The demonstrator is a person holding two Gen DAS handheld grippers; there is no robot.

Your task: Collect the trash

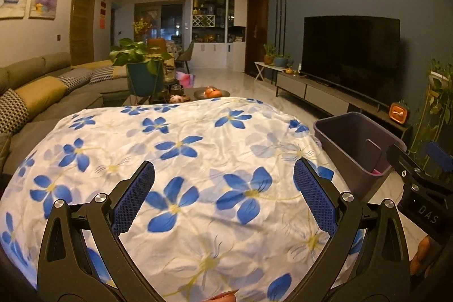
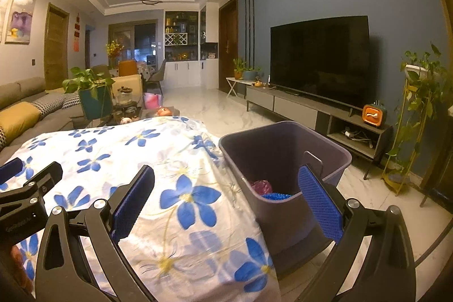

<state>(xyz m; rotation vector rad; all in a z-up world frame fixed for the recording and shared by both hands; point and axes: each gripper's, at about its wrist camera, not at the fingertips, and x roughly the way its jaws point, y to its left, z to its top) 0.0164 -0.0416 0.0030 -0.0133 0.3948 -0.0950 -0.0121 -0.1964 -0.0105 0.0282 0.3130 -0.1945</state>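
Note:
A grey-purple plastic bin (image 2: 283,152) stands on the floor at the right edge of a table covered by a white cloth with blue flowers (image 2: 147,160). Inside the bin lie a pink crumpled piece (image 2: 262,186) and something blue (image 2: 276,196). My right gripper (image 2: 226,200) is open and empty, over the table's right edge and the bin's near rim. My left gripper (image 1: 223,194) is open and empty above the middle of the cloth (image 1: 198,149). The bin (image 1: 354,143) shows at the right in the left wrist view, with a pink bit (image 1: 378,171) inside.
A sofa with cushions (image 1: 42,92) runs along the left. A potted plant (image 1: 141,67) and a low table with small items (image 1: 209,92) stand beyond the cloth. A TV (image 2: 320,61) on a long cabinet (image 2: 311,109) lines the right wall, with a plant stand (image 2: 413,115) at far right.

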